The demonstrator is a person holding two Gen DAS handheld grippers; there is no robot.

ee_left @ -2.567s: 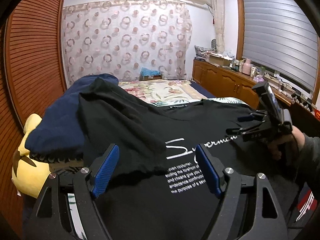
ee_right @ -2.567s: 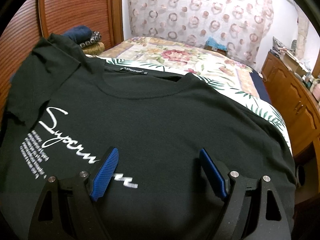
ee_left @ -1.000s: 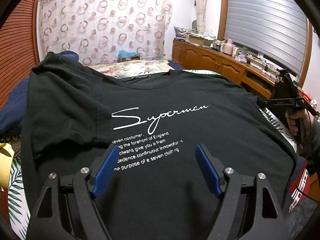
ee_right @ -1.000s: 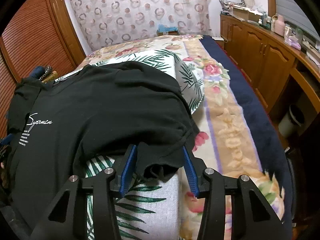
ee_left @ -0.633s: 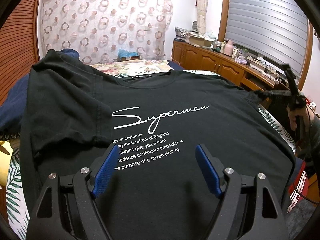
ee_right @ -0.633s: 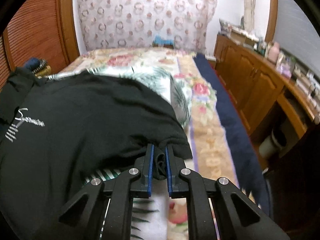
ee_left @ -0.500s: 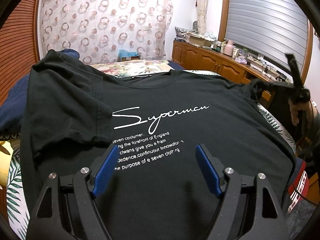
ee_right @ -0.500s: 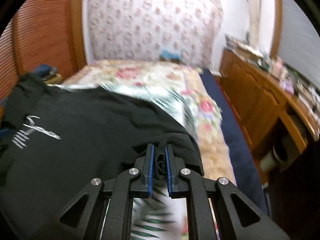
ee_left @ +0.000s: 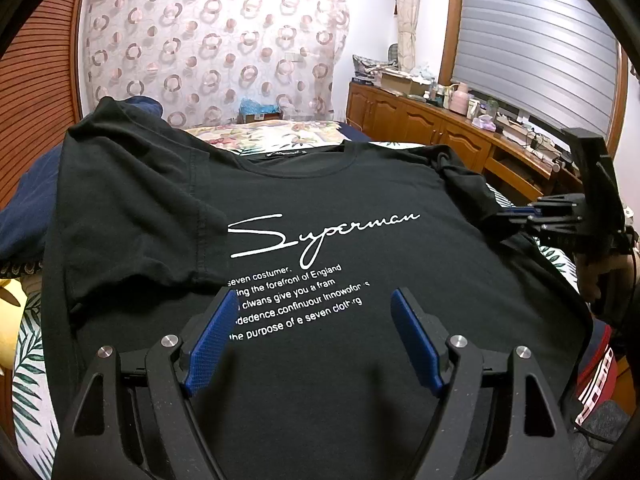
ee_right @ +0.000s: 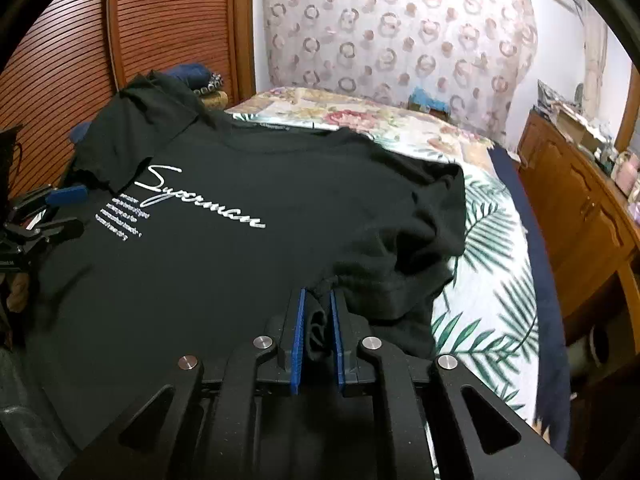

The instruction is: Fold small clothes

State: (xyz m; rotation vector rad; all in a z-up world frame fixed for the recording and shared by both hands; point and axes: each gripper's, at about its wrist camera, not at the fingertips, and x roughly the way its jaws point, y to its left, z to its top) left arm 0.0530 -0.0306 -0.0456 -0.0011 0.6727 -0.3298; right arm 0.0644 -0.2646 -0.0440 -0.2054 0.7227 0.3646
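Right gripper (ee_right: pixel 318 312): jaws nearly together, clamped on a bunched fold of the black T-shirt (ee_right: pixel 240 264). The log's opening figure moved in the last half second; cloth is plainly pinched between the blue pads (ee_right: pixel 298 344). What it holds is the sleeve (ee_right: pixel 404 248) on the shirt's window side, lifted and doubled in toward the shirt body, its fold lying on the palm-leaf sheet (ee_right: pixel 492 240).

Left gripper (ee_left: pixel 314 332): jaws wide apart, nothing between them, hanging over the shirt's lower chest just below the small white text block (ee_left: pixel 296 300). Not touching cloth as far as visible.

T-shirt spread front-up on the bed (ee_right: pixel 360 116), script logo "Superman" (ee_left: pixel 320 232) across the chest, neckline (ee_left: pixel 296 160) toward the far curtain (ee_left: pixel 216 52). Sleeve on the wardrobe side (ee_left: pixel 132 200) is folded in over the shirt body, its edge touching the logo's start.

Beyond the shirt's wardrobe-side shoulder: dark blue fabric pile (ee_left: pixel 24 208), yellow item (ee_left: pixel 10 288) below it. Window side of the shirt: wooden cabinet run (ee_left: pixel 420 128) with clutter on top, roller blind (ee_left: pixel 536 40) above. Slatted wooden wardrobe door (ee_right: pixel 160 28) stands behind the shirt's wardrobe-side sleeve.
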